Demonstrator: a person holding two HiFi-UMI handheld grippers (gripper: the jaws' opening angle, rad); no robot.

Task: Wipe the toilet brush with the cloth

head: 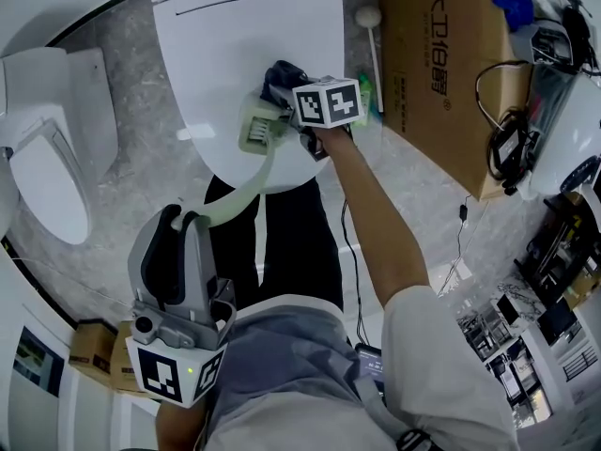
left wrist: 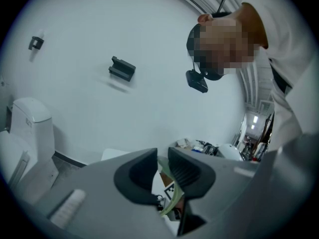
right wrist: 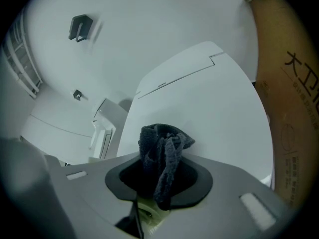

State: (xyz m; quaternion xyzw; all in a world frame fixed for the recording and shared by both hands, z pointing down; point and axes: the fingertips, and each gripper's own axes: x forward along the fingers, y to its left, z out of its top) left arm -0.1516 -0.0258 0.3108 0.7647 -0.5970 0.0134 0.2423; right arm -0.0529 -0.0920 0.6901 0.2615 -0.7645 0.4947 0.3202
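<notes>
Over the closed toilet lid (head: pixel 225 26), the brush (head: pixel 255 130) is held out in the air, bristle head forward and its pale green handle (head: pixel 246 191) curving back to the left gripper (head: pixel 181 224). That gripper's fingers (left wrist: pixel 137 176) are pinched almost together on the handle's end, with a thin green strip showing in the narrow slot between them. Holding the far end leaves the head and most of the shaft free for wiping. The right gripper (head: pixel 293 101) has its fingers closed on the dark cloth (right wrist: pixel 162 153), which is bunched and stands out past the tips, so fabric rather than plastic meets the brush. In the head view the cloth sits just beside the brush head. The right gripper view shows pale green directly below the fingers, though whether cloth and brush actually touch I cannot tell. Wiping looks to be at the head end.
</notes>
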